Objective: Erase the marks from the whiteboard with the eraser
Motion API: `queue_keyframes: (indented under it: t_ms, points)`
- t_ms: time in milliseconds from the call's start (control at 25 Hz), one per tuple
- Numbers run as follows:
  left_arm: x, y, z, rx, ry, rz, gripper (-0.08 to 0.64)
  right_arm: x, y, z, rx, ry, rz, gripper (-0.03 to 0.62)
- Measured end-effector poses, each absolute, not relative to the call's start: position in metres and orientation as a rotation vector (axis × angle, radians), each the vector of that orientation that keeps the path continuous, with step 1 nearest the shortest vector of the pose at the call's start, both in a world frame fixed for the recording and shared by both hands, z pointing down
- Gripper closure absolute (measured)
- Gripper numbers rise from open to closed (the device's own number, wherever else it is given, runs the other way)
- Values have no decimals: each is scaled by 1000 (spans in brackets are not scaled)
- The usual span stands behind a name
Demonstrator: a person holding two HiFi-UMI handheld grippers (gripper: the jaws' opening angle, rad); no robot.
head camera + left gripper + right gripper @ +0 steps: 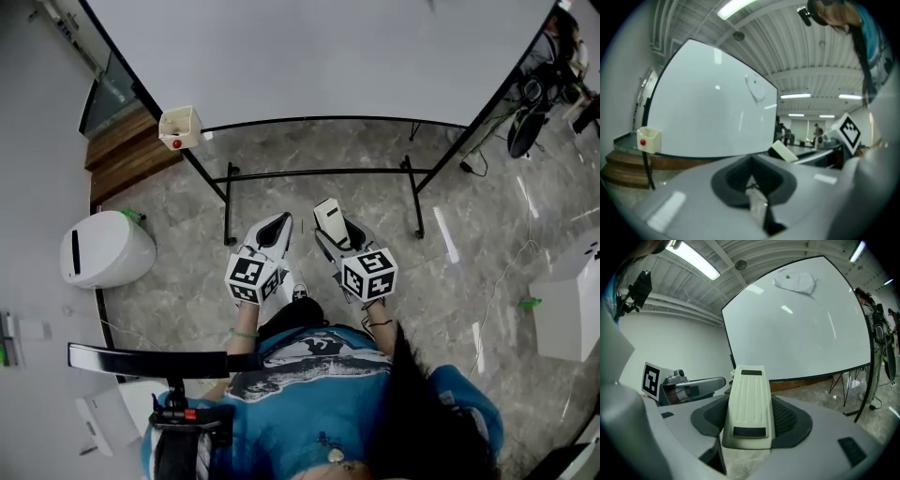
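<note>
The person is standing before a wide, glossy whiteboard (801, 333) that is resting on a thin black tube frame (319, 172) over a marbled grey stone floor (469, 253). The right gripper (336, 240) is pinching the eraser (749, 404), a cream plastic block with lengthwise ribs and a dark rectangular patch at each end, between dark, mesh-textured pads. It is pointing toward the board and sitting well short of it. The left gripper (752, 182), smooth grey with a dark scooped hollow, is pressing its tips together on nothing. A faint greyish smudge (797, 283) is showing near the board's top edge. A small cream box (181, 127) with a red dot is hanging at the board's lower left corner.
</note>
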State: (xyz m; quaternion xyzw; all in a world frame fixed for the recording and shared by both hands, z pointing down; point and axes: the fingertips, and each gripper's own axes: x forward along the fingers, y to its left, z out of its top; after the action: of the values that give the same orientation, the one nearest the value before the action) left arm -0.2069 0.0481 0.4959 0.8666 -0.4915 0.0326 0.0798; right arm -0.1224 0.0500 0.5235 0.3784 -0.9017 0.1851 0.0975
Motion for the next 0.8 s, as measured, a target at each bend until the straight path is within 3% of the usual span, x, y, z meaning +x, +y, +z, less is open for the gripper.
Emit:
queue_keyframes:
  t_ms: [320,800]
  points:
    - [-244,-33,506,2613,-1403,91,557,-151,-23,528,1217,-2631,542,328]
    - [-167,-107,507,2668,-1262,131,557,-54,-118,498,1407,-2619,468,328]
